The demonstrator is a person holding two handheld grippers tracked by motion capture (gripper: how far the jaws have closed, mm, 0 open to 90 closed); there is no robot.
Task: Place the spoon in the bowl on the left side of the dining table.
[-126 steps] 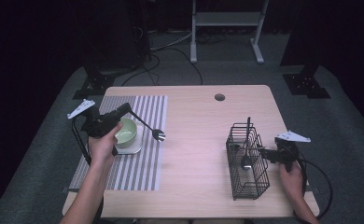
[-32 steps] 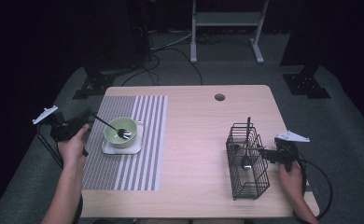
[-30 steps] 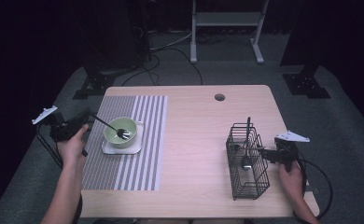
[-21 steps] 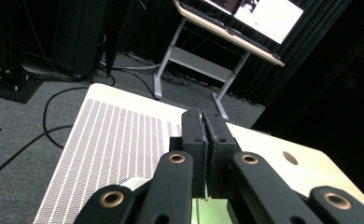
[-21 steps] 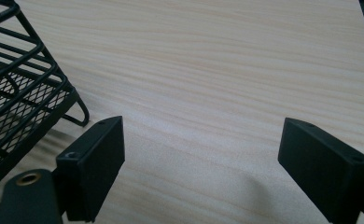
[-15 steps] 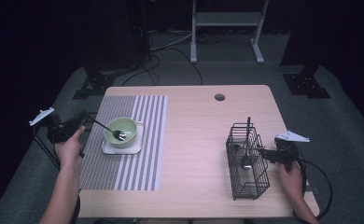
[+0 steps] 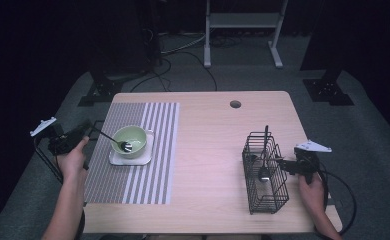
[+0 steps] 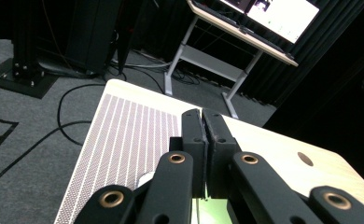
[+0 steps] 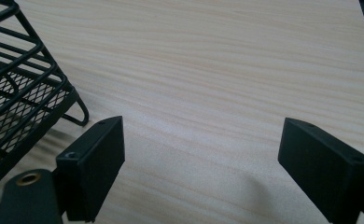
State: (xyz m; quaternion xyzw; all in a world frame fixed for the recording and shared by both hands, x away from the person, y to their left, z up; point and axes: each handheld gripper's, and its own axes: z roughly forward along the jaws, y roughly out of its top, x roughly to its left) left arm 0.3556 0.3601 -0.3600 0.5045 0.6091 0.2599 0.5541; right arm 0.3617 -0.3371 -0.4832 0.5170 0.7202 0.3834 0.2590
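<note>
**Spoon in the green bowl, left gripper at the table's left edge**

The left gripper (image 7: pixel 65 141) is hovering just off the table's left edge, its jaws pressed together; whether they are pinching the handle tip cannot be told. The spoon (image 7: pixel 114 140) is lying just right of it, its head resting in the green bowl (image 7: pixel 133 137) and its dark handle slanting up and left toward the gripper, long axis running left to right. The bowl is sitting on a white plate (image 7: pixel 132 159) on the striped placemat (image 7: pixel 138 175).

The right gripper (image 7: pixel 294 165) is resting beside the wire basket (image 7: pixel 265 172), jaws standing wide apart over bare table (image 9: pixel 217 70). The left gripper view is showing the closed jaws over the placemat (image 8: pixel 124 135), while the high view is showing the spoon's full length.
</note>
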